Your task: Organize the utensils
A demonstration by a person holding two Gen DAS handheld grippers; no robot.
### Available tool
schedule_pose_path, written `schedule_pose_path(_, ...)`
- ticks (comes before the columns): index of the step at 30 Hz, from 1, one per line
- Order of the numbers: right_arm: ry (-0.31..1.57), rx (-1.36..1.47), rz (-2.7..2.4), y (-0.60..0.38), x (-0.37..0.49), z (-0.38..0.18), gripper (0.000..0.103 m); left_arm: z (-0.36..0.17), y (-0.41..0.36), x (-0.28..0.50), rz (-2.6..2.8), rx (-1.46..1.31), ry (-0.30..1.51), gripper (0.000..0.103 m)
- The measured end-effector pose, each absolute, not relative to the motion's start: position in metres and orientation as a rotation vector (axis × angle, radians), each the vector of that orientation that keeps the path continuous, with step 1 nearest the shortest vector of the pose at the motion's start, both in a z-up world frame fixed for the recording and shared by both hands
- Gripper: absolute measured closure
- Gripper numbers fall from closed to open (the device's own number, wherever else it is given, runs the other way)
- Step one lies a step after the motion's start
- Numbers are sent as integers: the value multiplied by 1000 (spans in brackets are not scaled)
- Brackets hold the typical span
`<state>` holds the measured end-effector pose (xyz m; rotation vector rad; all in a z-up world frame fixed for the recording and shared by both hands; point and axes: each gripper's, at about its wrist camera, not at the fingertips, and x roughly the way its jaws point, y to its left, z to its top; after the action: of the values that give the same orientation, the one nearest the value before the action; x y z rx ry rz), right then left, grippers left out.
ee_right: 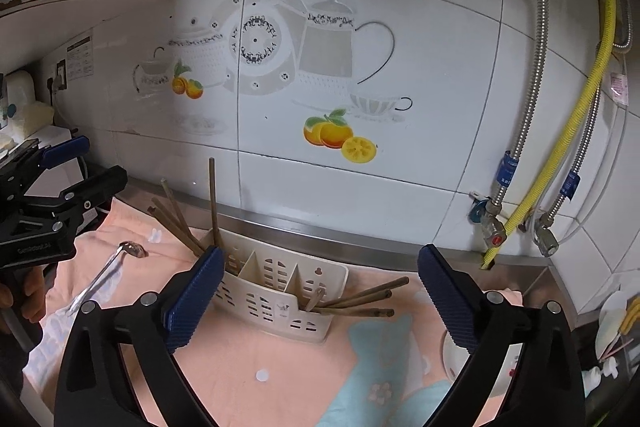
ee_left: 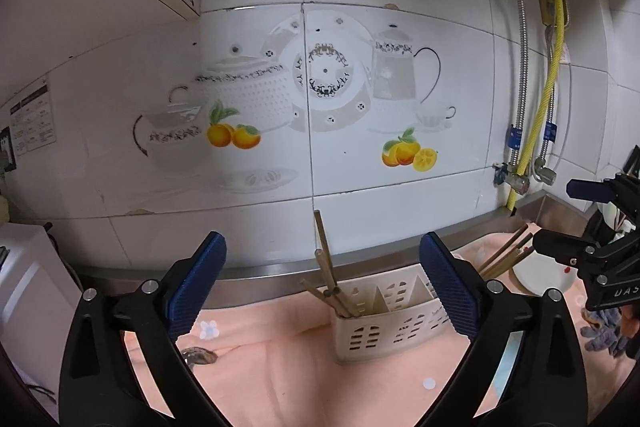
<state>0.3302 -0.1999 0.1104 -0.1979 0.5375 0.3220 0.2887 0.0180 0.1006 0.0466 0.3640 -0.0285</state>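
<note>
Both the left gripper (ee_left: 323, 285) and the right gripper (ee_right: 320, 297) gape wide, empty. In the caddy (ee_right: 276, 301), left-end chopsticks (ee_right: 178, 223) lean toward eleven o'clock; right-end chopsticks (ee_right: 360, 301) point toward three.

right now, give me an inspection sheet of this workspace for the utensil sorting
surface: peach towel spread over a steel-edged counter.
job's things: cream utensil caddy with three compartments; chopsticks upright in its left end, more chopsticks leaning out of its right end, middle looks empty; metal spoon lying on the towel left of the caddy.
clutter: white plate to the right; white dish under the right jaw.
grippers: left gripper and right gripper both open, nothing between the pads.
cables: yellow gas hose and braided steel hoses on the wall.
surroundings: tiled wall with teapot decals.
</note>
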Motion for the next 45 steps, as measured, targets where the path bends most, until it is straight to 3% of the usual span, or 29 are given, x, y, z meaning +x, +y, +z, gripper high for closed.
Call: schedule_pose_path(45,496,-175,376,-192,251,113,7,98,29,196,-31,43,334,5)
